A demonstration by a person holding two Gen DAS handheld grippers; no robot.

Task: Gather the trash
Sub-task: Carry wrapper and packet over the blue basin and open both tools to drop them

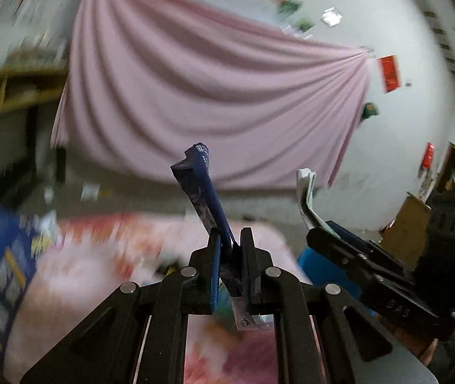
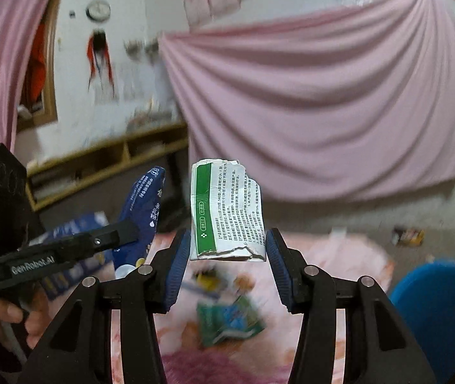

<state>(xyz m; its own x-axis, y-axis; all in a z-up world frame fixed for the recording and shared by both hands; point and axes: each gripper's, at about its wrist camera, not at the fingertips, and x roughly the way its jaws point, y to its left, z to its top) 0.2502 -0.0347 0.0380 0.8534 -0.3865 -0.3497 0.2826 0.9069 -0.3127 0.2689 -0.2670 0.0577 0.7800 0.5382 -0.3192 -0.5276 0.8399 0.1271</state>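
Pinching a crumpled dark-blue wrapper (image 1: 206, 192), left gripper (image 1: 230, 236) is nearly closed, wrapper sticking up. Only the right wrist view shows the right gripper (image 2: 229, 249) spread wide, torn white-green printed carton (image 2: 225, 211) spanning its pads. Beyond: blurred green packet (image 2: 229, 323) on pink cloth (image 2: 339, 256), blue bin (image 2: 442, 307), pink curtain (image 2: 323, 102).

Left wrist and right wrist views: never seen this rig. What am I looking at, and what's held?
No robot here: a person carries a two-finger gripper in each hand, each with a fisheye camera looking along its fingers. The left wrist view shows the left gripper shut on a blue wrapper. The right wrist view shows the right gripper with jaws wide, seemingly pinching a torn white-and-green carton piece by its edges. Below, a pink floral cloth holds a green packet and other blurred litter.
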